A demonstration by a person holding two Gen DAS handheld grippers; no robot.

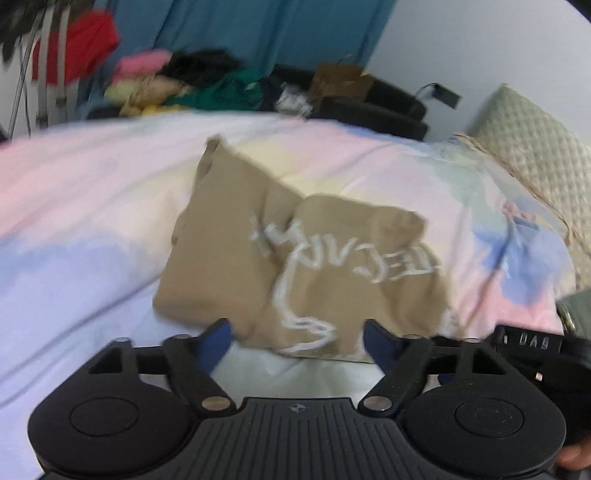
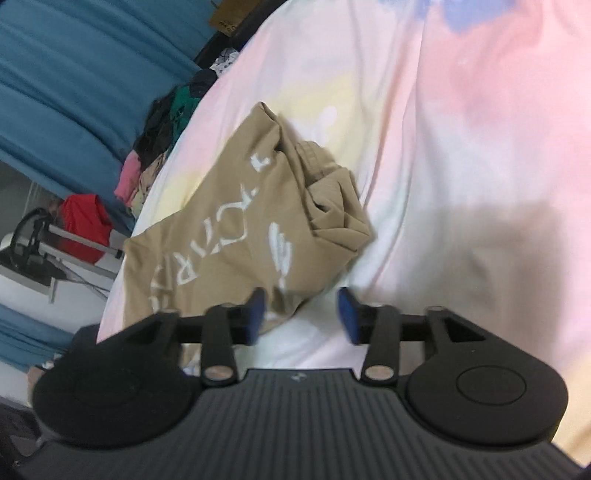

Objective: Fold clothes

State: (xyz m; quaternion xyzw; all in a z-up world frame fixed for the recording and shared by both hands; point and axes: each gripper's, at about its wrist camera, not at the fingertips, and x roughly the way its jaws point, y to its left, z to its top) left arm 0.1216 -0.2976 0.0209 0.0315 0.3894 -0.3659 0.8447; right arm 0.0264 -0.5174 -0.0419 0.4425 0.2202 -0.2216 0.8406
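Observation:
A tan T-shirt with white lettering [image 1: 295, 254] lies crumpled on a pastel bedsheet [image 1: 92, 240]. It also shows in the right wrist view [image 2: 236, 229], bunched at its right side. My left gripper [image 1: 297, 338] is open, its blue-padded fingers on either side of the shirt's near edge, holding nothing. My right gripper [image 2: 303, 314] is open and empty, with its left fingertip over the shirt's near corner. Part of the right gripper [image 1: 532, 343] shows at the right of the left wrist view.
A pile of mixed clothes [image 1: 192, 81] lies beyond the bed's far edge, in front of a blue curtain [image 1: 240, 29]. A quilted pillow [image 1: 535, 147] sits at the right. A metal rack with a red garment [image 2: 81, 225] stands off the bed.

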